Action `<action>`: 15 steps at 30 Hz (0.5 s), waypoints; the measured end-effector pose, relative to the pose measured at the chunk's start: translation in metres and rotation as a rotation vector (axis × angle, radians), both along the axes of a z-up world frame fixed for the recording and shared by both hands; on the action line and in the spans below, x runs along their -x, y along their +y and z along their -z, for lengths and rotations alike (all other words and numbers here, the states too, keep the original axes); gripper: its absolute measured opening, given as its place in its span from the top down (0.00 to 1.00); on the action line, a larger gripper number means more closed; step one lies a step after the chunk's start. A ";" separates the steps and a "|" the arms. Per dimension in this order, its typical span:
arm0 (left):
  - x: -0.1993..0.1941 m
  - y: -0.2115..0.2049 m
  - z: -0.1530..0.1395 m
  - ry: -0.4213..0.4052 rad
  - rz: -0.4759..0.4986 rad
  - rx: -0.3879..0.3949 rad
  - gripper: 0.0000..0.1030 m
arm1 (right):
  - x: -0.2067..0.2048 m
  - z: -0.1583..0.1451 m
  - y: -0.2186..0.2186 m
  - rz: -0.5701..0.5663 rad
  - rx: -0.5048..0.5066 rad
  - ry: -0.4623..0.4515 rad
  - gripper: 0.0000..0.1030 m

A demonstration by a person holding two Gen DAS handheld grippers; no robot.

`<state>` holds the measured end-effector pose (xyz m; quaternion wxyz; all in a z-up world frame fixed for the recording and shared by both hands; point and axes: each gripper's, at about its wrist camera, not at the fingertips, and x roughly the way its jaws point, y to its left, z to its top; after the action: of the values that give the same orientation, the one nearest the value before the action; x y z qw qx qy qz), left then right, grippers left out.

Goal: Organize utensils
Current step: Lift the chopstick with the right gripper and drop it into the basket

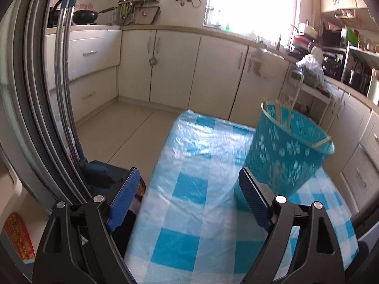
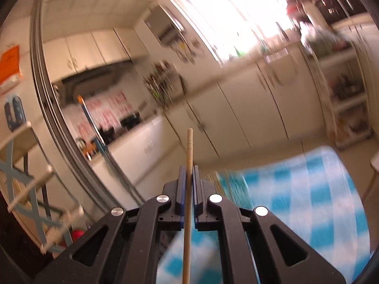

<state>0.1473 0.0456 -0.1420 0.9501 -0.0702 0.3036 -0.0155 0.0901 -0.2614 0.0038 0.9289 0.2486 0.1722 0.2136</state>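
Note:
A teal perforated basket (image 1: 286, 151) stands on the blue-and-white checked tablecloth (image 1: 196, 172), with several wooden chopsticks (image 1: 279, 113) sticking up inside it. My left gripper (image 1: 189, 177) is open and empty, just left of and in front of the basket. In the right wrist view my right gripper (image 2: 189, 171) is shut on a single wooden chopstick (image 2: 188, 156), which runs between the pads and points up and forward. That view is blurred; the basket (image 2: 233, 189) shows as a teal smear just right of the fingers.
Cream kitchen cabinets (image 1: 170, 68) run along the far wall under a bright window (image 1: 251, 2). A sliding door frame (image 1: 45, 94) curves down the left. A shelf rack (image 2: 343, 104) stands at the right, beyond the table's far edge.

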 end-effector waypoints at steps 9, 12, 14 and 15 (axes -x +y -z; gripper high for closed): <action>0.001 -0.021 0.043 0.101 0.036 0.007 0.19 | -0.084 -0.030 0.044 0.172 0.072 -0.157 0.94; -0.001 -0.021 0.047 0.109 0.040 0.010 0.19 | -0.105 -0.001 0.059 0.183 0.156 -0.089 0.94; -0.002 -0.019 0.049 0.111 0.038 0.018 0.19 | -0.104 0.015 0.060 0.188 0.184 -0.058 0.94; -0.003 -0.019 0.048 0.111 0.036 0.021 0.19 | -0.103 0.025 0.061 0.195 0.204 -0.043 0.94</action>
<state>0.1503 0.0266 -0.1898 0.9305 -0.0753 0.3570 -0.0320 0.1928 -0.2006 -0.0213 0.9692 0.1640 0.1481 0.1092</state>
